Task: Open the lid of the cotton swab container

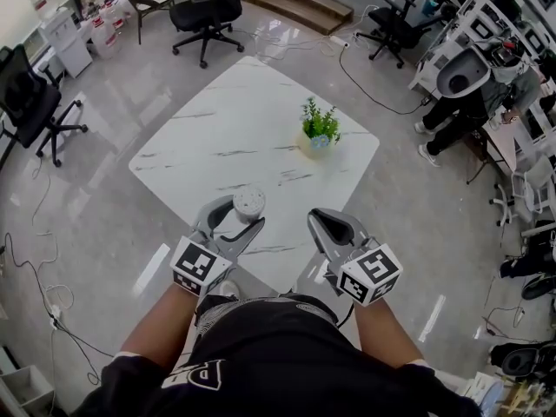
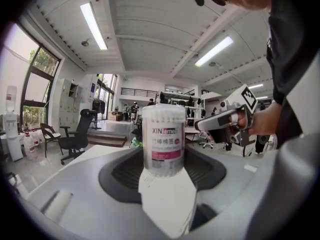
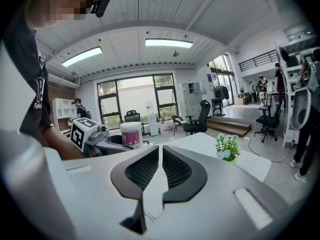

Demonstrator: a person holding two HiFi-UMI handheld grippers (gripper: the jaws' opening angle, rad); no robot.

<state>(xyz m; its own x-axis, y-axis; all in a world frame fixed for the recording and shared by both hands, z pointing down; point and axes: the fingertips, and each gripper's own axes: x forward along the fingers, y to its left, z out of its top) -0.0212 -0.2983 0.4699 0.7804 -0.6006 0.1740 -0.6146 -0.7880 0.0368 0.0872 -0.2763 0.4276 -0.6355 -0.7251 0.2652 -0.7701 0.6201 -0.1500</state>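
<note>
Container (image 2: 162,151) lettering: left gripper view only.

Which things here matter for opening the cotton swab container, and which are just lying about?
Job: cotton swab container, its lid, left gripper holding the container, right gripper shut and empty.
Lying about: potted plant on the table, office chairs, floor cables.

Bright light from ceiling strip lights (image 2: 94,25) and windows (image 3: 135,96), floor (image 1: 104,224) glare, fisheye-warped edges
</note>
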